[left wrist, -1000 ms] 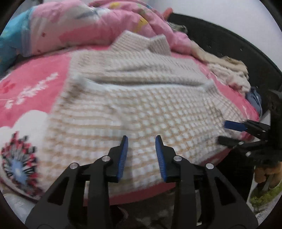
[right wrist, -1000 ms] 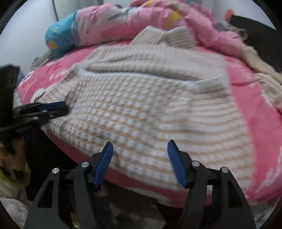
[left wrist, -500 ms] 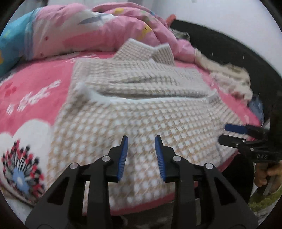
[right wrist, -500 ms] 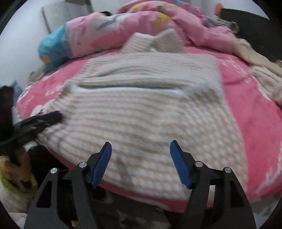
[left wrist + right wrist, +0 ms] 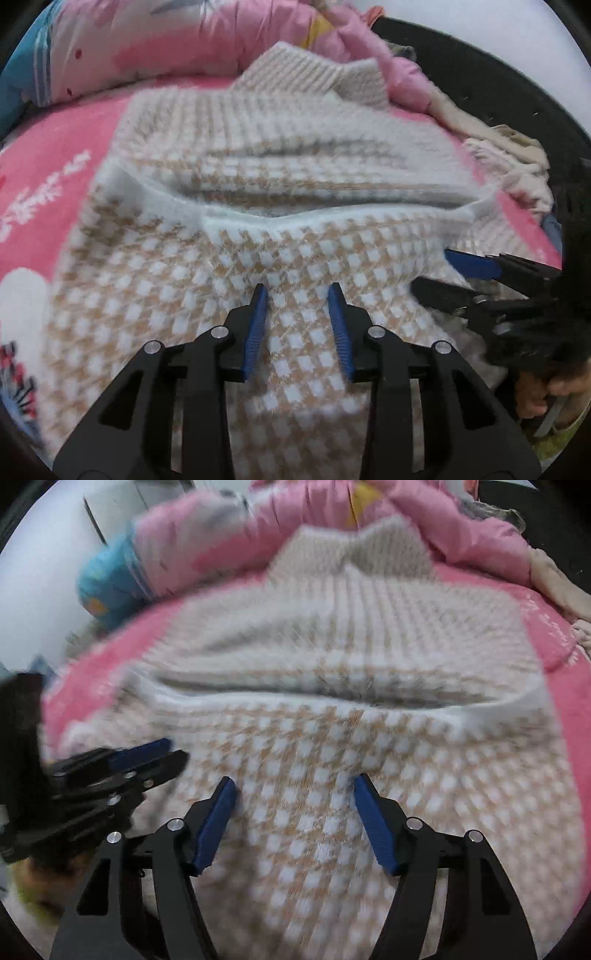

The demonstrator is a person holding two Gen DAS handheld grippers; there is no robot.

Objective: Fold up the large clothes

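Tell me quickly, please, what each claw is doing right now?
Left claw: open, over the checked sweater, holding nothing.
Right claw: open, just been widening, nothing held.

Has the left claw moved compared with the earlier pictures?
Yes. The left claw has advanced over the checked sweater toward its white folded edge; before, it hung by the near hem.

The left gripper (image 5: 297, 290) is matte black plastic — two angular arms with triangular cut-outs, each tipped with a ribbed blue pad and pinned by round silver screws. The right gripper (image 5: 293, 784) is built the same: black linkage arms, slanted blue pads, silver screw heads at the joints. Seen side-on from the other camera, each shows as stacked black bars with a blue strip on top.
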